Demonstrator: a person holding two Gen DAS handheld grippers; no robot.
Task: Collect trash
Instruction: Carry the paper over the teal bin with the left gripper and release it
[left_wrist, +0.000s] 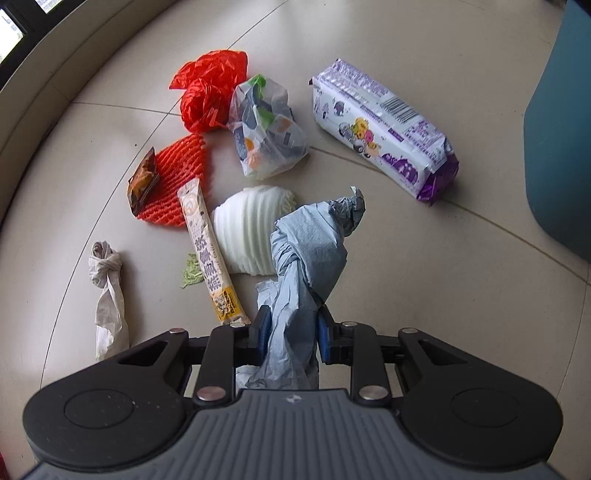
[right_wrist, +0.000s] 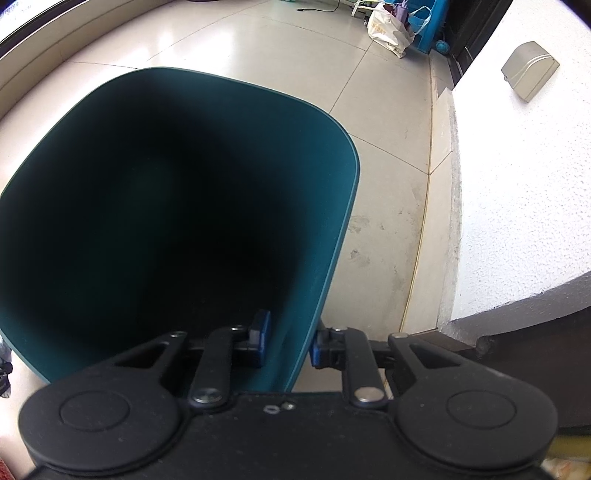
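**Blue bag in left tongs, bin held by right**

Left tongs (left_wrist: 290, 330) are clamped on the knotted blue plastic bag (left_wrist: 306, 254), pads pinching its loose tail below the knot; the rest sticks out ahead of the tongs, seemingly clear of the floor (left_wrist: 424, 280). Judgement: v. light, soft, crinkly film, slippery, so grip at or near the knot where it's bunched thickest; the thin tail could slide out.

Right tongs (right_wrist: 288, 341) are closed on the wall of the teal bin (right_wrist: 332, 236), one pad inside, one outside. Bin prob. stiff plastic, light. Inside is too dark to tell contents.

Other trash on the floor beyond the left tongs: long snack wrapper (left_wrist: 208, 251), white foam net (left_wrist: 251, 232), orange foam net (left_wrist: 177, 181), purple packet (left_wrist: 384, 129) nearest the bin.
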